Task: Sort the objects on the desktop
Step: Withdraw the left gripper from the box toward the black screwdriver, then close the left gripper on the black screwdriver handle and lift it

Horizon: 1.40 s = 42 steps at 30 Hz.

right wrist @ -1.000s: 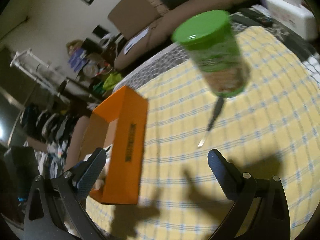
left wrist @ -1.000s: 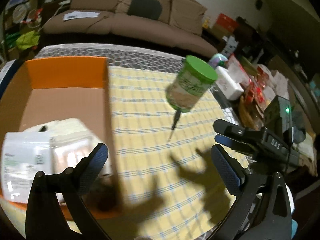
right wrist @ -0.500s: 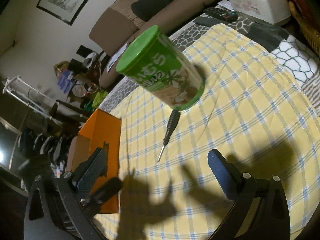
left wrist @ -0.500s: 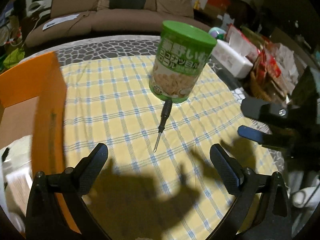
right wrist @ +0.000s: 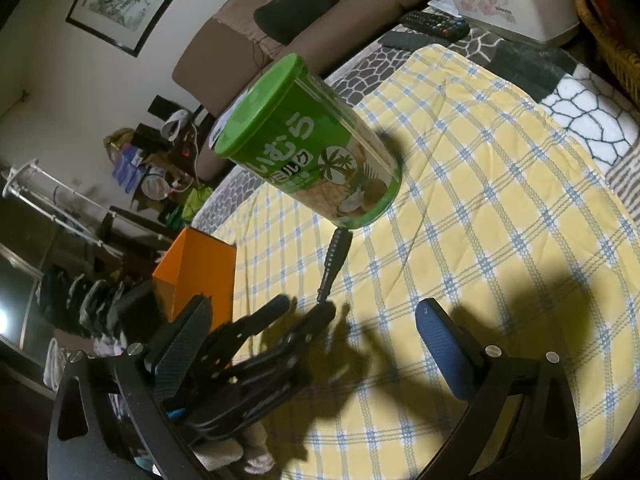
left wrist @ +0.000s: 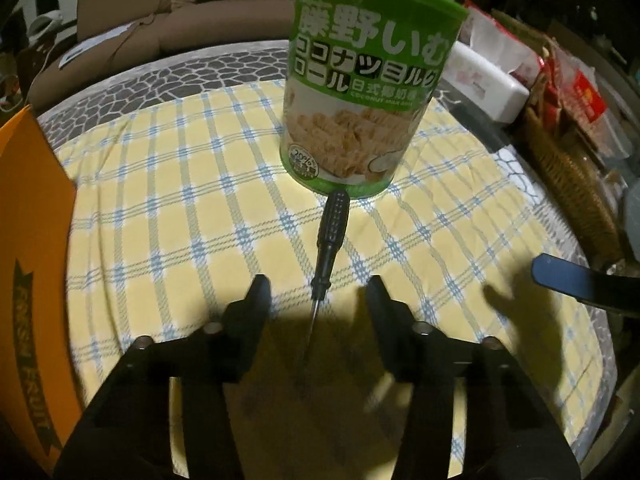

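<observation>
Black screwdriver (left wrist: 330, 236) lies mid-frame, its shaft between the left gripper's (left wrist: 318, 294) narrowed, unclosed jaws. Right gripper (right wrist: 312, 332) jaws gape wide below the green can (right wrist: 308, 148).

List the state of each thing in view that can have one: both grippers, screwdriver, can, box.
Left gripper: open, fingers astride the screwdriver shaft, not clamped.
Right gripper: open, empty.
Screwdriver: lying flat on the checked cloth, handle end against the can.
Green can: upright, lid on.
Orange box: open-topped, at the cloth's left edge.
</observation>
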Each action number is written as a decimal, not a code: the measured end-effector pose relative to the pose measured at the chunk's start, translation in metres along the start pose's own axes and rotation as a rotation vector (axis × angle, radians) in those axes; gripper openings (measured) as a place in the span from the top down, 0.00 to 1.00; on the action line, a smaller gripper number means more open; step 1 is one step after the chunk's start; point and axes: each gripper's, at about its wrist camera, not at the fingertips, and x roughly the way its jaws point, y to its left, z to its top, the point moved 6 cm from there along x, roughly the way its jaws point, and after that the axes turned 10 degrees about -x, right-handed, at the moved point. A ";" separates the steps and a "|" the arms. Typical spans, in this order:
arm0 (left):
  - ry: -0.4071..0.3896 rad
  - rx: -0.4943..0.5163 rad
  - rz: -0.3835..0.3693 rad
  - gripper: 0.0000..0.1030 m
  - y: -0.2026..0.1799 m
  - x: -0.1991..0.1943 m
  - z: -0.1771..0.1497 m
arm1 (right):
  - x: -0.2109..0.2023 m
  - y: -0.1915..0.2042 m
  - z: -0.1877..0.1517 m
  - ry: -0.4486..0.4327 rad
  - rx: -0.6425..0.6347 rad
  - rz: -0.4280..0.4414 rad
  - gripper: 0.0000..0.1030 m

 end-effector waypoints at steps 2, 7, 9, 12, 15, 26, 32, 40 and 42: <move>0.002 0.004 0.000 0.58 -0.001 0.004 0.001 | 0.000 -0.001 0.000 -0.001 0.004 0.001 0.00; -0.008 0.026 0.016 0.64 -0.004 0.007 -0.001 | 0.000 -0.002 0.001 -0.004 0.013 0.004 0.00; -0.010 0.029 0.020 0.72 -0.002 0.007 0.000 | 0.000 -0.002 0.001 0.000 0.013 0.004 0.00; -0.012 0.041 0.015 0.91 -0.003 0.007 0.000 | 0.001 -0.001 0.000 0.003 0.013 0.002 0.00; -0.014 0.057 0.008 0.91 -0.005 0.005 -0.002 | 0.001 0.000 0.000 0.006 0.014 -0.003 0.00; 0.039 -0.024 -0.153 0.91 -0.013 -0.028 -0.032 | 0.020 -0.002 -0.012 0.054 0.118 0.127 0.00; 0.084 -0.083 -0.236 0.90 -0.015 -0.038 -0.049 | 0.048 -0.005 -0.034 0.136 0.244 0.243 0.00; 0.096 -0.108 -0.269 0.90 -0.017 -0.041 -0.057 | 0.056 0.009 -0.038 0.145 0.288 0.334 0.00; 0.092 -0.116 -0.276 0.90 -0.016 -0.042 -0.056 | 0.055 0.011 -0.037 0.140 0.287 0.337 0.00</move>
